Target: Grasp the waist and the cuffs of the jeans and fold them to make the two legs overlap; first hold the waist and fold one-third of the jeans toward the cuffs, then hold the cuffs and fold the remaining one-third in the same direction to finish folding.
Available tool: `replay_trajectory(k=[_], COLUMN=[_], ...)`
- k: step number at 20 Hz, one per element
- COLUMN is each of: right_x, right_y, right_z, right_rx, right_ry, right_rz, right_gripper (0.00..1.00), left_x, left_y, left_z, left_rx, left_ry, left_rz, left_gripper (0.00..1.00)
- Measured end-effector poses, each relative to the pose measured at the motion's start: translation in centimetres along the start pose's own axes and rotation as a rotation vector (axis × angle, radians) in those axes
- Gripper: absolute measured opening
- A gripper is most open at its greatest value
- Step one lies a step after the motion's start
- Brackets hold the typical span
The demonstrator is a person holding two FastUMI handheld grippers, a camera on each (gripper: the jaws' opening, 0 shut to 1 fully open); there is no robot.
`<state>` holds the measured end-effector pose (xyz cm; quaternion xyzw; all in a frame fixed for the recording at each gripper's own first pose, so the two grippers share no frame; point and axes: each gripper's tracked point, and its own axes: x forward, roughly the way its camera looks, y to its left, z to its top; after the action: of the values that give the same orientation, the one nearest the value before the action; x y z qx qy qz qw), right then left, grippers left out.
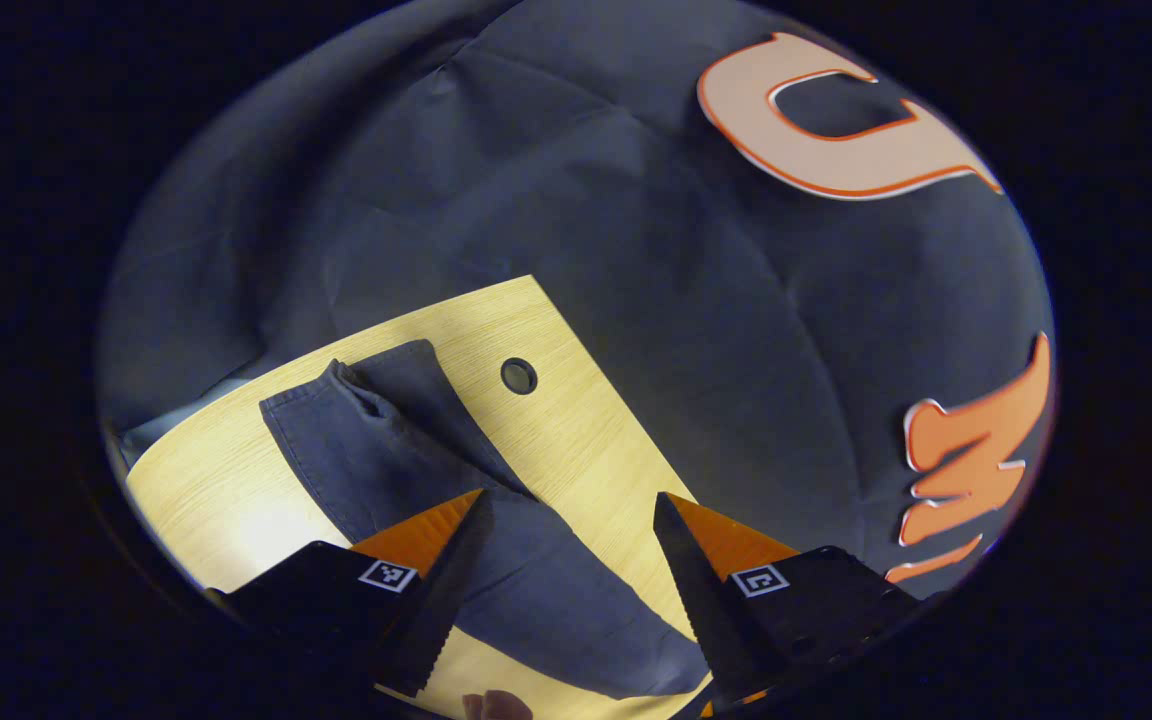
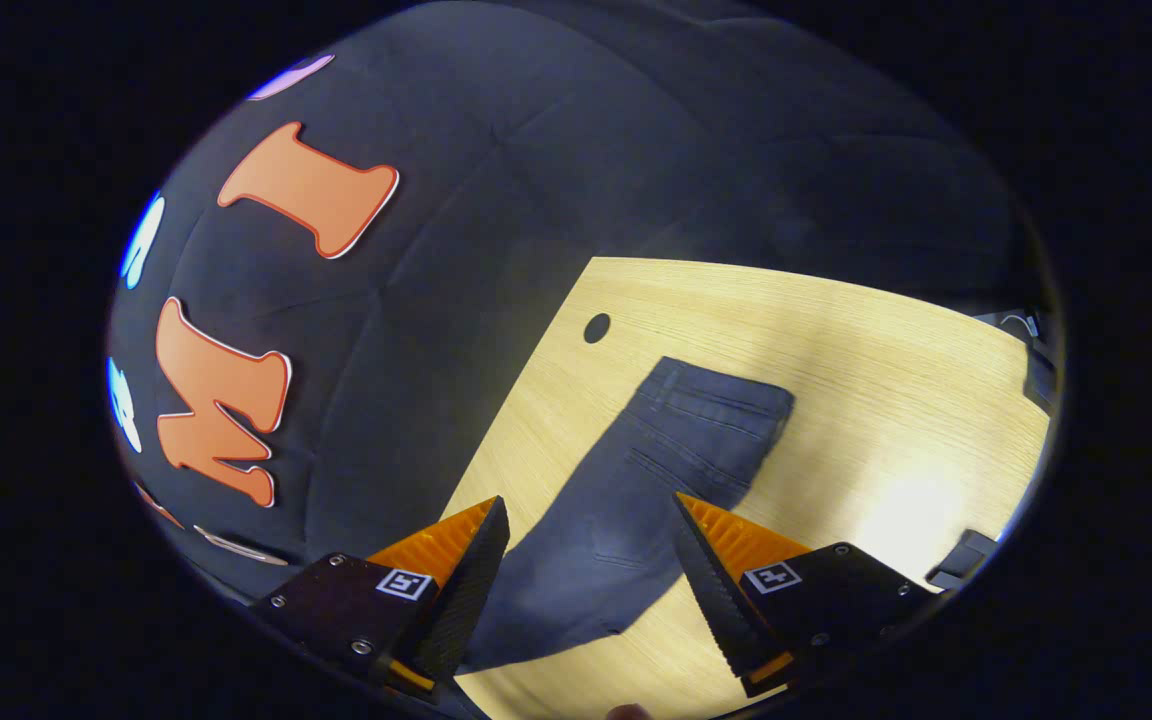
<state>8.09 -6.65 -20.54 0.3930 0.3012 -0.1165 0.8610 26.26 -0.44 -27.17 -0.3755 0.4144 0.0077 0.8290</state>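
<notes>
I hold two claws above a light wooden table [image 1: 576, 430] with a small round hole [image 1: 518, 376] near its far edge. On the table lie the dark blue denim jeans [image 1: 406, 450], spread flat and long.

In the left gripper view, my left claw [image 1: 568, 500] stands wide apart, with nothing between its two fingers. It is above the jeans and I cannot tell if it touches them. The cloth runs from between my fingers away to the far left, where the ends of the two legs lie, one partly over the other, with a small wrinkle there. A fingertip [image 1: 496, 705] of a hand shows at the near edge of this view.

In the right gripper view, my right claw [image 2: 591, 505] is also wide apart and holds nothing. The jeans [image 2: 656, 460] run between its fingers toward the far right, and there the waist part lies flat, with seams and a pocket line on it. The hole [image 2: 597, 328] in the table [image 2: 886, 350] is just beyond the jeans, to the far left of the waist. A bright spot of light lies on the wood at the right of the jeans.
</notes>
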Motion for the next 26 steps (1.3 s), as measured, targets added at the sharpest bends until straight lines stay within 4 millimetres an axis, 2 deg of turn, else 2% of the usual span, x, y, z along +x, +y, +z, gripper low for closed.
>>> replay_trajectory(k=[3, 6, 8, 10, 15, 19, 23, 25, 26], right_x=[-0.5, 0.9, 2.6, 4.1, 8.3, 10.1, 11.4, 12.3, 12.4], right_y=[-3.3, -5.6, -6.8, -7.9, -9.3, -10.2, -9.8, -9.4, -9.6], right_z=[-1.2, -1.8, -2.1, -2.0, -1.2, -0.5, 0.4, 0.5, 0.6], right_rx=[0.062, 0.108, 0.144, 0.182, 0.21, 0.218, 0.254, 0.264, 0.257], right_ry=[0.01, 0.007, 0.024, 0.035, 0.04, 0.036, 0.033, 0.02, 0.013], right_rz=[-0.023, -0.077, -0.102, -0.114, -0.138, -0.151, -0.109, -0.088, -0.091], right_gripper=[0.98, 0.98, 0.98, 0.98, 0.98, 0.98, 0.96, 0.94, 0.89], left_x=[-3.2, -6.0, -7.1, -8.3, -8.5, -8.5, -8.1, -7.9, -7.8], left_y=[0.8, 3.0, 2.8, 3.3, 4.4, 4.8, 4.4, 4.3, 4.4], left_z=[-2.7, -4.3, -6.1, -6.9, -7.0, -7.3, -7.1, -7.3, -7.3], left_rx=[0.031, 0.068, 0.079, 0.103, 0.115, 0.127, 0.144, 0.127, 0.119], left_ry=[-0.005, -0.004, 0.004, 0.003, -0.01, -0.016, -0.025, -0.019, -0.015], left_rz=[-0.066, -0.058, -0.071, -0.075, -0.025, -0.002, 0.015, 0.014, 0.015], left_gripper=[0.98, 0.98, 0.98, 0.98, 0.98, 0.98, 0.98, 0.98, 0.98])
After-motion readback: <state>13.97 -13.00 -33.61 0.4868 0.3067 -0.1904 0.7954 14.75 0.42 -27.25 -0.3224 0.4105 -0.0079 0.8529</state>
